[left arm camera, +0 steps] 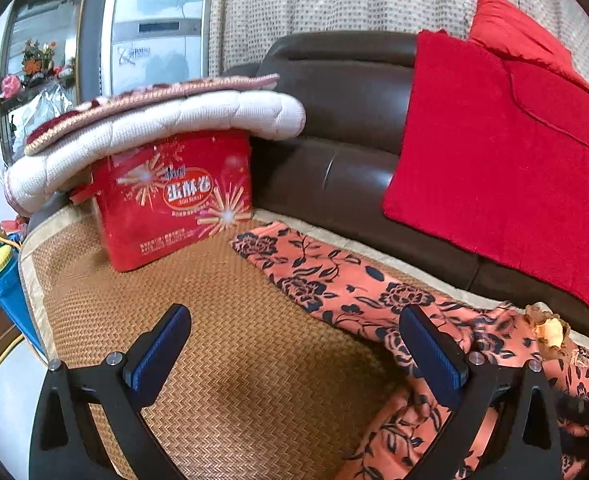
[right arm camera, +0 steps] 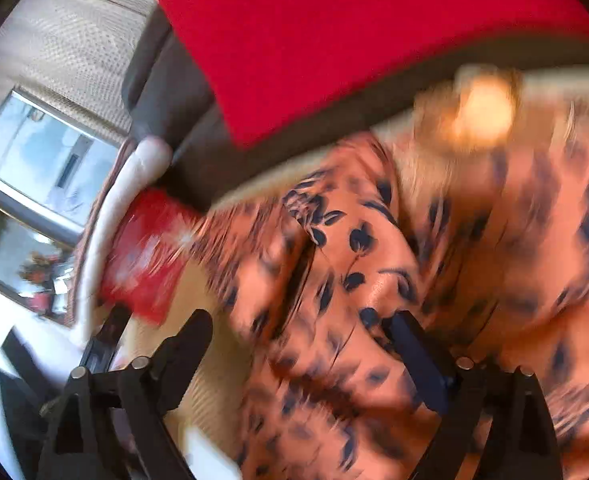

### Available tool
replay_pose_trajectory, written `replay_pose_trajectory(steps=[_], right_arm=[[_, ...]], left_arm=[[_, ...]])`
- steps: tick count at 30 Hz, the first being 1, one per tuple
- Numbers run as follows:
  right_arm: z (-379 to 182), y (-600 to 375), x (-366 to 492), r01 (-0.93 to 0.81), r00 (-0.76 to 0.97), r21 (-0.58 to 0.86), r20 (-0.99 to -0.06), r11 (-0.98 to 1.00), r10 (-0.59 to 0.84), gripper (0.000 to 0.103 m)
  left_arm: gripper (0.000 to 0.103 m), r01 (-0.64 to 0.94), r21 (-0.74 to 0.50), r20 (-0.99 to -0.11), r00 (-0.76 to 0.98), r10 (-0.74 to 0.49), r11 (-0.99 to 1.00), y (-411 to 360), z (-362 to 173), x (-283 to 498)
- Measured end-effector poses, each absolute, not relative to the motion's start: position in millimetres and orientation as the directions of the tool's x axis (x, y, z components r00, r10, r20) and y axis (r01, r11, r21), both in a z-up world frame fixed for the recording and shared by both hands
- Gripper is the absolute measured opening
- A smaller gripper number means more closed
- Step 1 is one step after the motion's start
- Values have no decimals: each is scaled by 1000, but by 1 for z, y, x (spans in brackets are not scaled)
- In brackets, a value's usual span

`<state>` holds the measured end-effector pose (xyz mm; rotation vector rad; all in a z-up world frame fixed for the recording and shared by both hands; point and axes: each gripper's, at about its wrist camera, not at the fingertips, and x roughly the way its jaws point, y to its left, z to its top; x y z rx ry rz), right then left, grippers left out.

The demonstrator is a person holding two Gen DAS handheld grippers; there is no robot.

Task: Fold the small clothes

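A salmon-pink garment with a dark floral print (left arm camera: 334, 280) lies stretched across a woven rattan mat (left arm camera: 182, 312) on the sofa seat. My left gripper (left arm camera: 294, 328) is open and empty above the mat, its right finger over the cloth's lower edge. In the right wrist view, which is blurred by motion, the same garment (right arm camera: 374, 248) fills the middle and right. My right gripper (right arm camera: 298, 344) is open, held close over the cloth, with nothing between its fingers.
A red gift box (left arm camera: 174, 208) stands at the mat's far left under folded quilted pads (left arm camera: 166, 124). A red towel (left arm camera: 502, 152) hangs over the dark leather sofa back (left arm camera: 342, 120). A small tan object (left arm camera: 550, 330) lies by the garment. A blue container (left arm camera: 6, 284) stands beyond the left edge.
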<state>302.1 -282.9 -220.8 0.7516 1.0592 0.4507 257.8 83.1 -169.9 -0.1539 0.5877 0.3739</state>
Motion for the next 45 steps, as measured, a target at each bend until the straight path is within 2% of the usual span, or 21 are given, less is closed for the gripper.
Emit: replay_pose_trajectory(steps=[4,7,9,11,13,15,19,22,25,29,37,38,39,40,41,42,43,45], right_arm=[[-209,-324,268,42,525,713,-612,700,591,93],[-186,-373,234,121,666,719,-570,685,481,92],[-179,-401,222,174,719,701,-570,692,397,84],[-187,-431,219,255,739,709,-581,657,341,60],[-198,-460,217,303,752,748,-569,591,334,46],[-213,-482,214,375,755,731,-598,570,270,44],[-235,-506,223,407,755,770,-586,492,293,44],[-241,-512,233,443,737,727,-629,524,250,44],[-255,-503,250,458,703,718,-654,524,280,43],[-254,-492,262,449,673,660,-693,603,258,42],[-263,-503,253,378,707,713,-634,591,313,42],[-263,-502,253,373,708,713,-633,594,313,42],[-261,-504,250,372,708,711,-633,596,314,42],[-259,-506,248,371,706,710,-634,598,314,42],[-259,-506,248,372,704,708,-637,600,314,42],[-258,-506,247,373,702,707,-638,601,315,42],[-260,-505,249,374,701,707,-639,601,317,42],[-260,-506,250,373,698,709,-640,599,323,42]], left_arm=[[103,-349,-123,-591,777,214,929,82,-174,261],[103,-233,-231,-610,791,46,945,65,-178,268],[103,-108,-290,-625,774,-103,951,44,-185,277],[103,-43,-345,-649,733,-205,937,26,-195,286],[103,15,-405,-663,684,-305,914,3,-207,298],[103,61,-433,-672,642,-368,899,-18,-215,310],[102,64,-452,-717,567,-405,890,-46,-236,328],[102,20,-443,-753,534,-385,896,-57,-254,338],[102,-42,-437,-764,545,-346,899,-52,-265,350],[102,-92,-486,-766,524,-373,869,-53,-281,370],[102,-132,-555,-742,524,-418,821,-57,-291,400],[99,-133,-547,-748,522,-411,827,-59,-291,406],[83,-127,-545,-747,523,-411,829,-59,-290,410],[59,-123,-543,-747,523,-411,831,-59,-290,412],[47,-118,-536,-751,519,-409,836,-59,-289,417],[28,-105,-548,-748,506,-430,830,-59,-292,424],[18,-106,-556,-746,501,-439,824,-59,-294,427],[8,-120,-581,-736,500,-457,805,-56,-297,431]])
